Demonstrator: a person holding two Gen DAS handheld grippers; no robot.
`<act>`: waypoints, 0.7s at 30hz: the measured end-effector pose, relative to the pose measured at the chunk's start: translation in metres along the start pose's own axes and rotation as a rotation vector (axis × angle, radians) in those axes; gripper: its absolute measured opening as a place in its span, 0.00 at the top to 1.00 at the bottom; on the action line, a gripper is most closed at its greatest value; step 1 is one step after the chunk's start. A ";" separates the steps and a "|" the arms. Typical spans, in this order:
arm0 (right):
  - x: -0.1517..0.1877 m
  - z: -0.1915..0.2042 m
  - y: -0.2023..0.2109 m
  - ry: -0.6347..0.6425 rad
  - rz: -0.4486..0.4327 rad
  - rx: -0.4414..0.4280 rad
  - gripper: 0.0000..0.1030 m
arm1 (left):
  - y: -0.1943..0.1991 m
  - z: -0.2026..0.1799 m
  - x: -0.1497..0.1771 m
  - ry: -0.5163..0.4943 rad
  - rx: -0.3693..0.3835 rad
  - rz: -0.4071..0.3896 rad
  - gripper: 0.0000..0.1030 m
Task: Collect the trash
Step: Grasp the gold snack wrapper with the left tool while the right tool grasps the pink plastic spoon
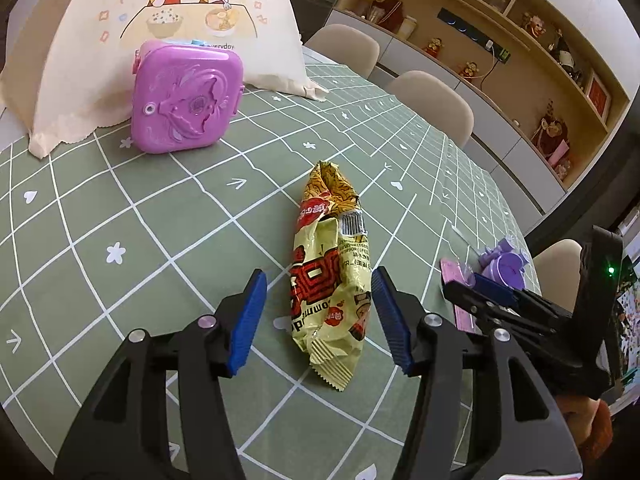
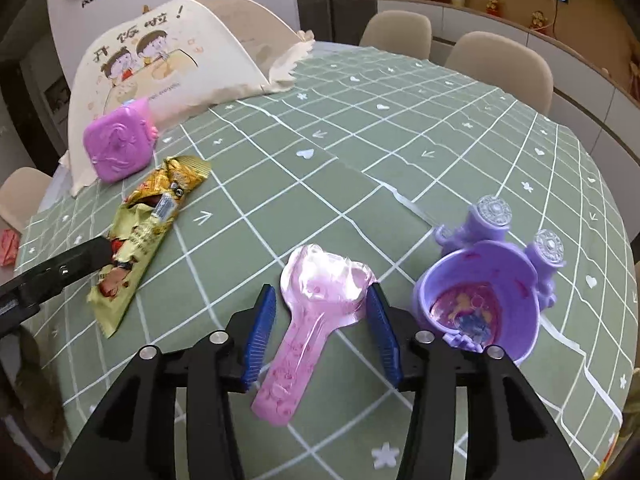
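A: Left gripper [image 1: 318, 314] first. The blue pads [image 1: 248, 320] are seen standing apart, jaws roughly half open. The yellow snack wrapper [image 1: 330, 280] is noted flat on the green checked tablecloth [image 1: 140, 220], its lower half lying between the two pads. A clear gap is recorded on the left side; on the right the wrapper edge is very near the pad, and contact cannot be confirmed. Nothing is gripped.

B: Right gripper [image 2: 320, 328]?

A: Jaws are observed open as well. The pink plastic packaging [image 2: 316, 312], spoon-shaped with a clear blister at the wide end, is recorded lying on the cloth between the pads, its narrow end towards the camera. The blister's right edge is just beside the right pad; whether it touches cannot be told. It is not clamped.

B: Neighbouring items?

A: Just right of the right gripper a purple toy cup [image 2: 484, 304] is logged, tilted with its mouth towards the camera, two silver-capped knobs on its far side. In the right wrist view the wrapper is seen to the left, with the left gripper's black finger over its near end.

B: Further back?

A: A pink-purple toy case [image 1: 186, 96] is noted upright, propped against a cream mesh food cover [image 1: 192, 12] printed with two cartoon children. Beyond the table edge, beige chairs [image 1: 436, 104] and a display shelf [image 1: 520, 40] are recorded.
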State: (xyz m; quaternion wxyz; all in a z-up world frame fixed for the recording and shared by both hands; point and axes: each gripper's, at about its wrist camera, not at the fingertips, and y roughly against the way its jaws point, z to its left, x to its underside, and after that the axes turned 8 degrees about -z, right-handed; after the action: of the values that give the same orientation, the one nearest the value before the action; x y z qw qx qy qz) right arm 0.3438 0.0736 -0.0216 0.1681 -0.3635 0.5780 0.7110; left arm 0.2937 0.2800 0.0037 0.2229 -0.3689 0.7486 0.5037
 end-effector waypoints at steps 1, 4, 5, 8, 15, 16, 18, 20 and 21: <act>0.000 0.001 -0.001 0.004 0.004 0.001 0.52 | 0.000 0.001 0.000 0.002 0.002 0.002 0.50; -0.001 0.005 -0.003 0.015 0.016 0.001 0.46 | 0.000 0.002 0.000 0.002 0.005 0.002 0.50; -0.002 0.005 -0.004 0.014 0.014 0.005 0.46 | 0.000 0.002 0.000 0.001 0.006 0.000 0.50; -0.004 0.003 -0.006 0.011 0.006 0.005 0.46 | 0.001 0.002 -0.001 0.001 0.006 -0.003 0.50; 0.006 -0.007 0.036 -0.009 -0.064 -0.060 0.58 | -0.007 -0.001 -0.002 0.008 -0.003 0.034 0.50; 0.008 -0.010 0.044 -0.016 -0.070 -0.073 0.58 | -0.010 -0.004 -0.003 -0.003 -0.011 0.044 0.50; 0.013 -0.015 0.058 -0.025 -0.085 -0.081 0.58 | -0.014 -0.009 -0.006 -0.037 -0.032 0.047 0.50; 0.018 -0.018 0.067 -0.018 -0.094 -0.080 0.58 | -0.020 -0.014 -0.011 -0.061 -0.067 0.040 0.50; 0.021 -0.018 0.071 -0.008 -0.097 -0.079 0.58 | -0.024 -0.014 -0.013 -0.058 -0.077 0.045 0.50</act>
State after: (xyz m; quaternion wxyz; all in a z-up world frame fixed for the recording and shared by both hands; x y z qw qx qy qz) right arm 0.2883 0.0331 0.0116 0.1901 -0.3946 0.5305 0.7257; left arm 0.3206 0.2664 0.0042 0.2188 -0.3456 0.7301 0.5474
